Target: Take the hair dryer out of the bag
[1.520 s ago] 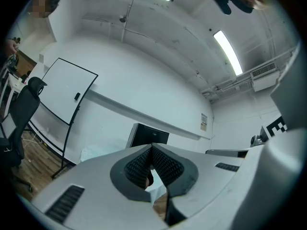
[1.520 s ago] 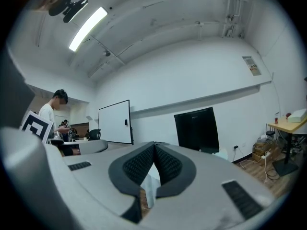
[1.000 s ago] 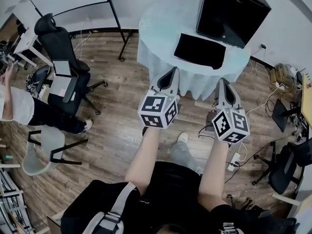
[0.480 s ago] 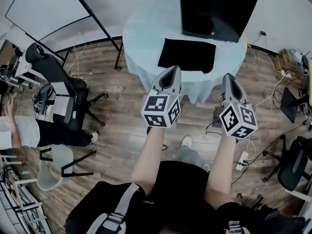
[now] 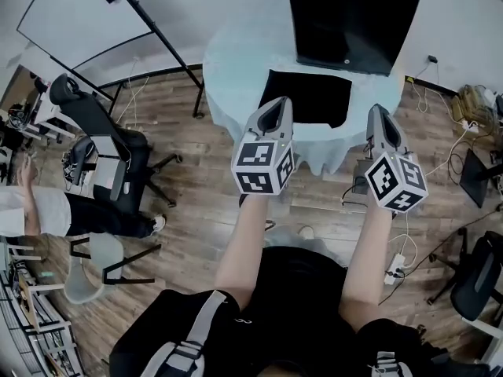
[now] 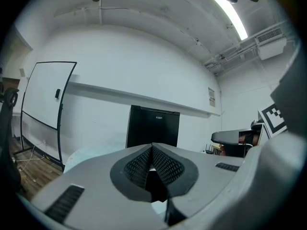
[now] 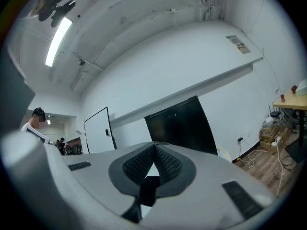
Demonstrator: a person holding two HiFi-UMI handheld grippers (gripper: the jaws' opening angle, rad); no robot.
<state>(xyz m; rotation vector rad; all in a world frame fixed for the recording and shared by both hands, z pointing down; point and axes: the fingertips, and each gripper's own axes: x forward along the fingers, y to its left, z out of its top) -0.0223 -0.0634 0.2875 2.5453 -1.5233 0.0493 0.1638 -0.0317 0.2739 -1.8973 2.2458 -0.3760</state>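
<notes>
left gripper: jaws pressed shut, nothing in them | right gripper: same deal, shut and empty | black bag: lay flat on round table, just ahead between both grippers, untouched | hair dryer: couldn't spot it tbh

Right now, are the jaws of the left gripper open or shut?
Shut. In the left gripper view, the left gripper has its jaws together at the tips, and nothing stands between them.
</notes>
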